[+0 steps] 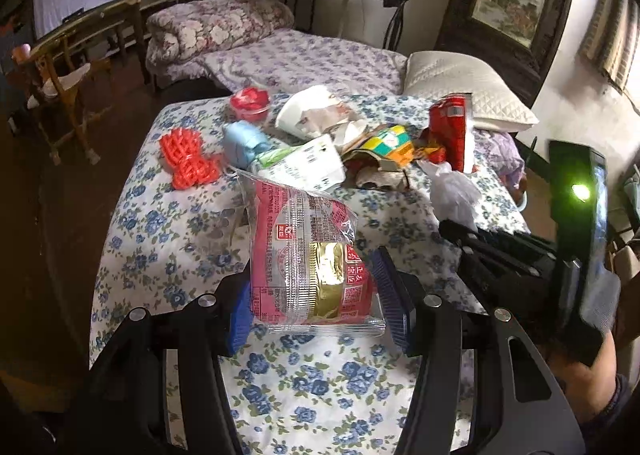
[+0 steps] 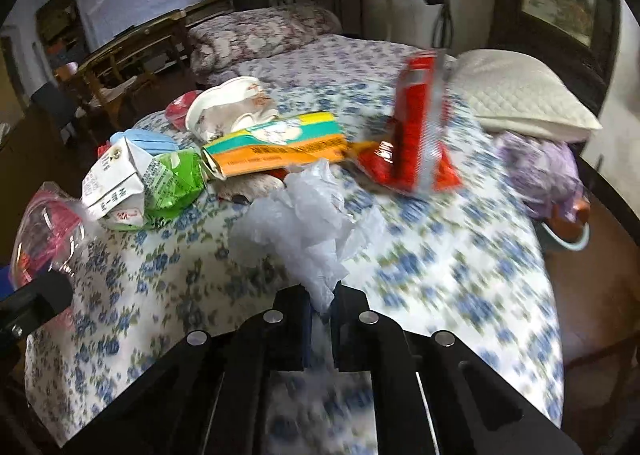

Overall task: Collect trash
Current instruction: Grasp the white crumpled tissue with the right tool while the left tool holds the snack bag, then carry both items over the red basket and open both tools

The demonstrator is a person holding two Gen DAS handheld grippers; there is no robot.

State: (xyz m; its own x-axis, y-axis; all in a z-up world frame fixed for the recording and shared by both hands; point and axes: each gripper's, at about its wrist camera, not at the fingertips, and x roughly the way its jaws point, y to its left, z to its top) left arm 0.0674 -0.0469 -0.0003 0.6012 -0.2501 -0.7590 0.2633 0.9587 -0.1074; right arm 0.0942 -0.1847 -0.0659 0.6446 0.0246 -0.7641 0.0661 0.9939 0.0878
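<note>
My left gripper [image 1: 316, 295] is shut on a pink and gold plastic food wrapper [image 1: 308, 255] and holds it above the floral-clothed table [image 1: 168, 239]. The wrapper also shows at the left edge of the right wrist view [image 2: 44, 231]. My right gripper [image 2: 320, 303] is shut on a crumpled clear plastic bag [image 2: 308, 223], which shows in the left wrist view [image 1: 454, 191] too. Behind lies a trash pile: a green and white carton [image 2: 132, 183], a yellow-orange box [image 2: 276, 145], a red packet [image 2: 416, 127], a white paper bowl [image 2: 224, 103].
A red plastic lattice piece [image 1: 186, 157], a red-lidded cup [image 1: 250, 103] and a blue object [image 1: 240, 141] lie on the table's left part. A white pillow [image 2: 520, 95] and a bed [image 1: 304, 59] lie behind. Wooden chairs [image 1: 68, 67] stand at left.
</note>
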